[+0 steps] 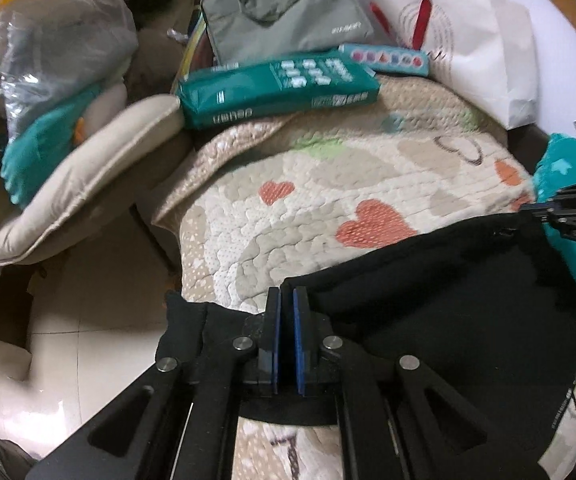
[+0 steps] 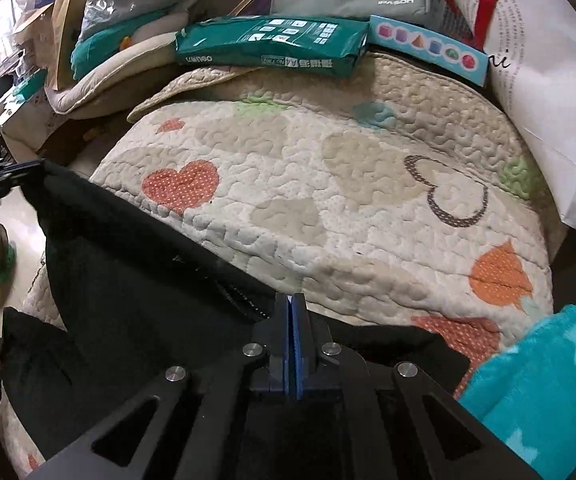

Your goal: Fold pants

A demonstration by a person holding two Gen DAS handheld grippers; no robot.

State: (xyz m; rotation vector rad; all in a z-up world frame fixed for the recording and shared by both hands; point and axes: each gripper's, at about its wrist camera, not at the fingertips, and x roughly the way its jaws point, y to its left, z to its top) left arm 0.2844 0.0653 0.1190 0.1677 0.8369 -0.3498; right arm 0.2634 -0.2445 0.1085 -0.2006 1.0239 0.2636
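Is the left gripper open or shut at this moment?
Shut. The left gripper has its blue pads nearly together, pinching the edge of the black pants over the quilt.

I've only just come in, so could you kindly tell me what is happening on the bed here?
A person holding a gripper in each hand is folding black pants on a quilt printed with hearts. The left gripper and the right gripper are each shut on an edge of the pants, holding that edge stretched between them. A teal blanket lies on the right, and a green pack of paper sits at the far end.
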